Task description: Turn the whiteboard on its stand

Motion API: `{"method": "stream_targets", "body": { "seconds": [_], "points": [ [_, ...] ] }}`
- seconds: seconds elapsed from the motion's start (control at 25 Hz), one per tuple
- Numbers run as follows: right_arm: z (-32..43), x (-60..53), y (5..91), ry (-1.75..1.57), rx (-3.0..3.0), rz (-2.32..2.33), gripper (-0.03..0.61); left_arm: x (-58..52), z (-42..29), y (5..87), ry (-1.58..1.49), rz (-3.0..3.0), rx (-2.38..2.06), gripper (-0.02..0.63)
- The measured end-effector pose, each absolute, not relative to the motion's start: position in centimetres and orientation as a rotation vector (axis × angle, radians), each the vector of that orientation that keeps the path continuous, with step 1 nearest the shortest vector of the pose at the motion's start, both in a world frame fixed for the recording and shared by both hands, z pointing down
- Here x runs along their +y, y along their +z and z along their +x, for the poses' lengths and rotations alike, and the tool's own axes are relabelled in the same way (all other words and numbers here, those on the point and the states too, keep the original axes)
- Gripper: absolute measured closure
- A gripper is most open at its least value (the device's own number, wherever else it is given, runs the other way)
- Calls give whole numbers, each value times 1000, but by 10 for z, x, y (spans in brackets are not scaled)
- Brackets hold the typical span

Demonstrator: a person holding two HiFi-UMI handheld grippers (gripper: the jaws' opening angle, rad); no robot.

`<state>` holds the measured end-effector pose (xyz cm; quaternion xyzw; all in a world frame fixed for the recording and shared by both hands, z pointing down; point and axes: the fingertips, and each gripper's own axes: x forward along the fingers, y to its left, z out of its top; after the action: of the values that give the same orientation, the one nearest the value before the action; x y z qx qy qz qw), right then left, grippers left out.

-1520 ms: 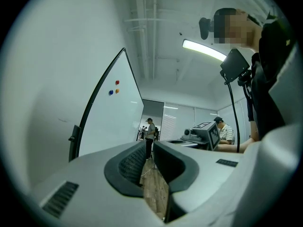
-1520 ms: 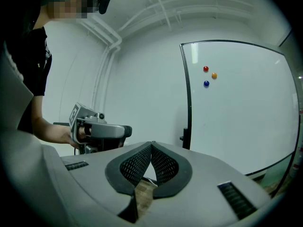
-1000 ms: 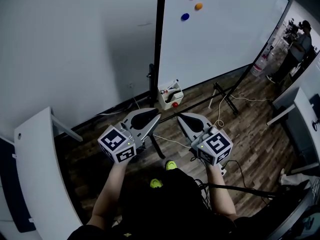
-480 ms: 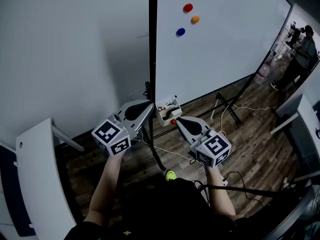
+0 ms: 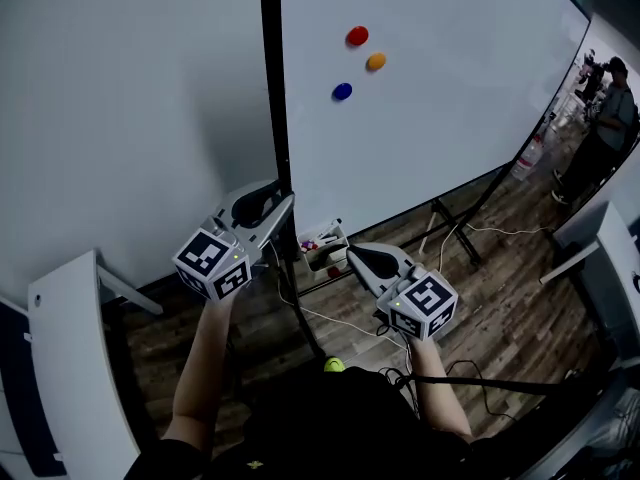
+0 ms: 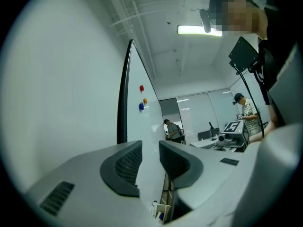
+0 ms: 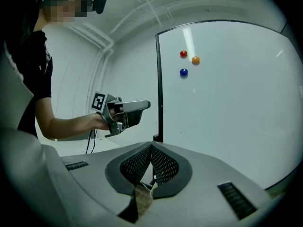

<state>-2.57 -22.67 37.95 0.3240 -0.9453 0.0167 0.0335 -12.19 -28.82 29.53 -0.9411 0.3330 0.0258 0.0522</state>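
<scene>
the whiteboard (image 5: pixel 430 128) stands upright on its stand (image 5: pixel 455 233), its face running from the black side rail (image 5: pixel 272 88) in the middle of the room away to the far right. that rail runs straight up and down. the left tongs (image 5: pixel 286 204) are the nearer pair: they point level at it from its left, tips just beside it and, as far as i can see, not touching. their jaws have just been opening and stand apart, with nothing between the pads, only the board showing beyond the gap. the right tongs (image 5: pixel 351 254) hang lower and further right, aimed at the board's face, closed on nothing. i'd say the turn depends on the left tongs taking or pushing that rail.
</scene>
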Motion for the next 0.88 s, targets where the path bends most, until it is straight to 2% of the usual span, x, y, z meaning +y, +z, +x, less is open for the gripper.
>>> {"method": "stream_targets", "body": {
  "seconds": [0.12, 0.28, 0.68, 0.88],
  "points": [
    [-17, -240, 384, 72, -2910, 973, 552, -306, -126, 292, 66, -2803, 1108, 418],
    [-4, -255, 387, 72, -2918, 943, 552, -325, -128, 289, 61, -2766, 1171, 377],
    [11, -276, 397, 44, -2925, 895, 551, -353, -122, 297, 64, -2789, 1093, 365],
    [11, -271, 405, 49, -2899, 878, 552, -357, -118, 299, 38, -2771, 1079, 393]
  ]
}}
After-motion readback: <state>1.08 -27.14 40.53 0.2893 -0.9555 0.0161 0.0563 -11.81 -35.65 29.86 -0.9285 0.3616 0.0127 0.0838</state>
